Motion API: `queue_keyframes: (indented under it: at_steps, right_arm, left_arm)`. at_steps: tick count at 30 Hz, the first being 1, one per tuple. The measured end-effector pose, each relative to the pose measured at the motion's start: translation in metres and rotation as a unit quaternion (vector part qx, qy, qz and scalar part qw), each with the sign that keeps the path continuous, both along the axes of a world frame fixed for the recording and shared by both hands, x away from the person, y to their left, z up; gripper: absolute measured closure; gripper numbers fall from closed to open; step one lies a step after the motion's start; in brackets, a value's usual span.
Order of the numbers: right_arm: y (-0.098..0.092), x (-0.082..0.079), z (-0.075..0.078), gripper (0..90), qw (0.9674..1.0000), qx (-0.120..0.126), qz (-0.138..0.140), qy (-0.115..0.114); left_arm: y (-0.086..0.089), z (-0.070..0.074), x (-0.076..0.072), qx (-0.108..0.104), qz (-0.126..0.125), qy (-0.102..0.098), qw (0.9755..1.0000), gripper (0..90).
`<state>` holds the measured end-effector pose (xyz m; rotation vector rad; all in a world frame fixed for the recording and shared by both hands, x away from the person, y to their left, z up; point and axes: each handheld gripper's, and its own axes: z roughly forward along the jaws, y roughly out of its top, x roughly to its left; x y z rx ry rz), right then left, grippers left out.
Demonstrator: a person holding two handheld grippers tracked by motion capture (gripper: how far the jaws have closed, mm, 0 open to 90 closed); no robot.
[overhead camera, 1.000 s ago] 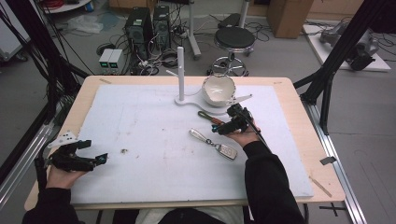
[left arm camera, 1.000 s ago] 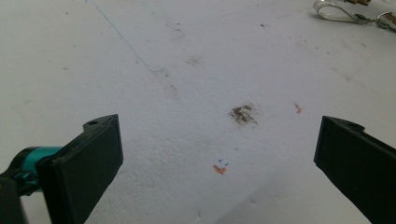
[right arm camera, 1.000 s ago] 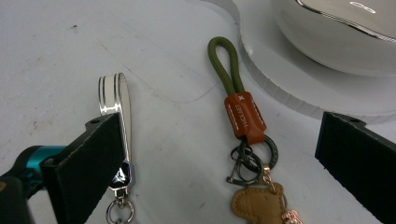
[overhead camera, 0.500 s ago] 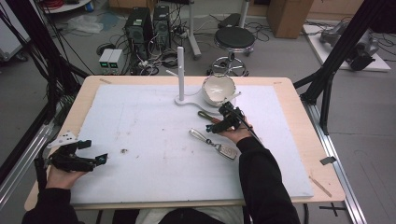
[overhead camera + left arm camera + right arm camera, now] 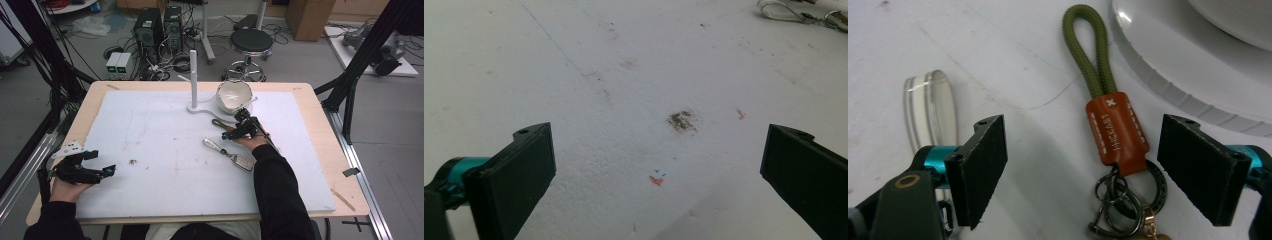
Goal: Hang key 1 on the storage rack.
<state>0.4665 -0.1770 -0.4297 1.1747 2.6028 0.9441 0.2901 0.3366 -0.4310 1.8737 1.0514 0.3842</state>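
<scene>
Keychain (image 5: 1116, 131): olive cord loop, brown leather tab, dark metal rings below the tab; lies flat on the white sheet (image 5: 150, 150) covering the bench (image 5: 320, 130), just in front of the white stand base (image 5: 1168, 70), near its curved edge but not touching it. Right gripper (image 5: 1098, 167) is over it, fingers (image 5: 979, 167) straddling the tab and rings; they have just been closing, but gaps remain on both sides, pads not touching it, so nothing gripped. In the high view the right gripper (image 5: 239, 131) sits just in front of the stand base, below the white bowl (image 5: 232, 95) resting at the base; the stand's upright post (image 5: 193, 77) is left of the bowl. A clear plastic oval piece (image 5: 930, 107) lies on the sheet left of the keychain, well apart from the stand base. A second keychain, silver (image 5: 227, 154), lies farther from the stand base, toward the person. Left gripper (image 5: 82, 170) is far from the stand base, at the sheet's near-left corner, fingers (image 5: 516, 175) wide apart over bare sheet with a small brown smudge (image 5: 682, 120) between them, holding nothing.
</scene>
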Motion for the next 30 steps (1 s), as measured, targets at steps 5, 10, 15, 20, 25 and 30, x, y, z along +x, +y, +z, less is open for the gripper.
queue_keyframes:
  at_steps: [5,10,15,20,25,30]
  right_arm:
    - [0.006,0.004,0.001,40.1,0.9999,-0.001,-0.014,0.0]
    - [0.005,0.006,-0.001,60.4,0.9993,-0.015,-0.034,0.0]
    - [0.004,0.006,0.0,70.2,0.9992,-0.024,-0.031,-0.003]
    - [0.009,0.001,0.002,74.6,0.9993,-0.031,-0.016,-0.013]
    - [0.011,-0.003,0.006,74.8,0.9993,-0.033,-0.007,-0.017]
    - [0.01,-0.008,0.015,75.0,0.9993,-0.024,-0.005,-0.028]
  left_arm:
    - [0.001,0.0,0.0,-0.004,0.002,-0.001,1.0,1.7]
    - [0.001,0.0,0.0,-0.003,0.002,-0.002,1.0,1.7]
    - [0.001,0.0,0.0,-0.002,0.001,0.0,1.0,1.7]
    - [0.002,-0.001,0.0,-0.003,0.003,-0.001,1.0,1.7]
    - [0.002,-0.001,-0.001,-0.004,0.004,0.0,1.0,1.7]
    - [0.002,-0.001,-0.001,-0.003,0.004,0.0,1.0,1.7]
